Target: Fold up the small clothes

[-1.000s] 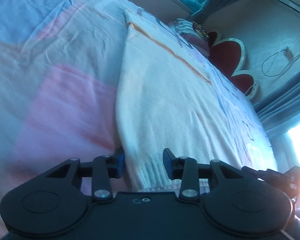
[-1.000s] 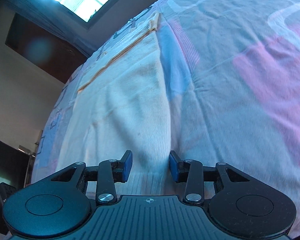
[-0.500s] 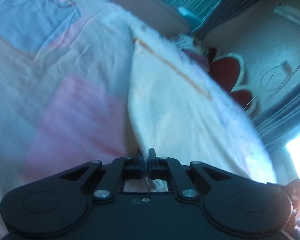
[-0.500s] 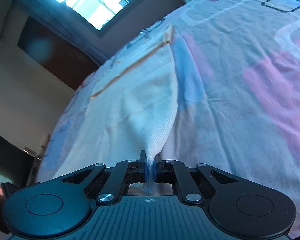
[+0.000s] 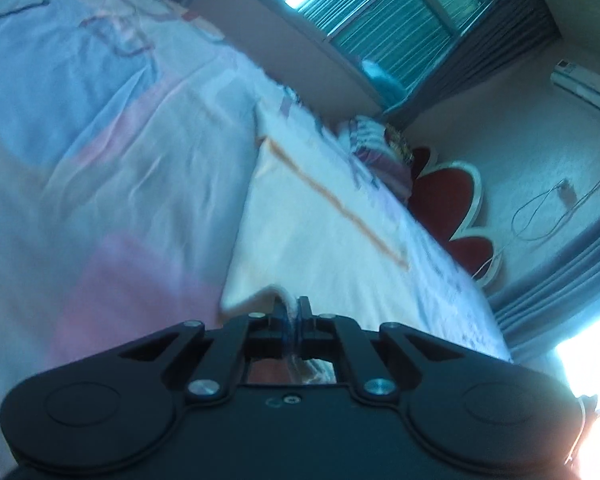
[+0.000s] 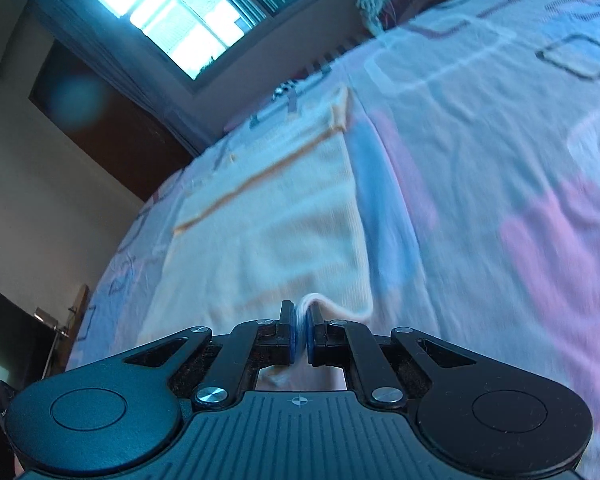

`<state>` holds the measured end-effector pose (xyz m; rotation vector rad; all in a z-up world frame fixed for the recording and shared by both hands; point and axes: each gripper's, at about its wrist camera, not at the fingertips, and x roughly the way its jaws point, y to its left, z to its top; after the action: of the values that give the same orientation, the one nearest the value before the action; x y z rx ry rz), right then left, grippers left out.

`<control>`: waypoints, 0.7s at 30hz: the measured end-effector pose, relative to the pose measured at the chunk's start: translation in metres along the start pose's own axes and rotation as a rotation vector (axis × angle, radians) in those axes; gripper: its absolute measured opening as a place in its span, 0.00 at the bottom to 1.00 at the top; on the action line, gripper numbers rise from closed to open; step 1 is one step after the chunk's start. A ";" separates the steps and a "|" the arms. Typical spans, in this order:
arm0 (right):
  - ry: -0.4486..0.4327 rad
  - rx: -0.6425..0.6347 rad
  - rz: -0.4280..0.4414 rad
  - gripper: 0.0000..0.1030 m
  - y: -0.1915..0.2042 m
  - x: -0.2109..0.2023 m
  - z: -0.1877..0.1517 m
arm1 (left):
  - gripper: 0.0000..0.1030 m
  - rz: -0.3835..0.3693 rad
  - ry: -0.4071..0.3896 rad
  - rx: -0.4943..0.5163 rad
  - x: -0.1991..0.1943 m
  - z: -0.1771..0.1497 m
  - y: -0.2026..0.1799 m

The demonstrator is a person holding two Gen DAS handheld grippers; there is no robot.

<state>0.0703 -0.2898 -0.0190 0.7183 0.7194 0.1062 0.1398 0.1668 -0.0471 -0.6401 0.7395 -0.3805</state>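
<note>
A cream knitted garment (image 5: pixel 324 232) with an orange stripe lies spread on the bed. In the left wrist view my left gripper (image 5: pixel 293 312) is shut on the garment's near left corner, and the hem rises off the bedspread there. The right wrist view shows the same cream garment (image 6: pixel 284 216), with my right gripper (image 6: pixel 300 320) shut on its near right corner; a small fold of cloth bulges up between the blue pads (image 6: pixel 290 340). The far end of the garment still rests flat on the bed.
The pink, blue and white bedspread (image 5: pixel 100 160) stretches on both sides of the garment. A striped pillow (image 5: pixel 376 148) and a red flower-shaped headboard (image 5: pixel 452 204) stand at the bed's end. A window (image 6: pixel 184 12) and dark furniture (image 6: pixel 8 344) lie beyond.
Both grippers went from open around the near hem to shut on it, then rose and tilted up, lifting the two near corners off the bed.
</note>
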 end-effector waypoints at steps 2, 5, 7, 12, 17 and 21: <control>-0.031 -0.013 0.003 0.00 0.006 0.004 0.019 | 0.03 -0.016 -0.020 0.013 0.010 0.017 -0.009; -0.073 -0.031 0.000 0.00 0.012 0.015 0.050 | 0.03 -0.029 -0.031 0.026 0.033 0.041 -0.023; -0.080 -0.049 -0.007 0.00 0.017 0.027 0.072 | 0.03 -0.023 -0.016 0.043 0.051 0.054 -0.031; 0.105 -0.049 -0.037 0.02 0.004 0.047 0.080 | 0.03 0.014 0.036 0.039 0.070 0.046 -0.028; 0.218 0.070 -0.075 0.37 -0.029 0.046 0.025 | 0.03 0.047 0.099 -0.003 0.061 0.012 -0.004; 0.229 0.209 -0.009 0.37 -0.042 0.038 -0.014 | 0.03 0.043 0.096 -0.070 0.040 -0.004 0.019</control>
<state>0.0837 -0.3018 -0.0747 0.9118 0.9619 0.1064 0.1660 0.1581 -0.0815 -0.6745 0.8601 -0.3493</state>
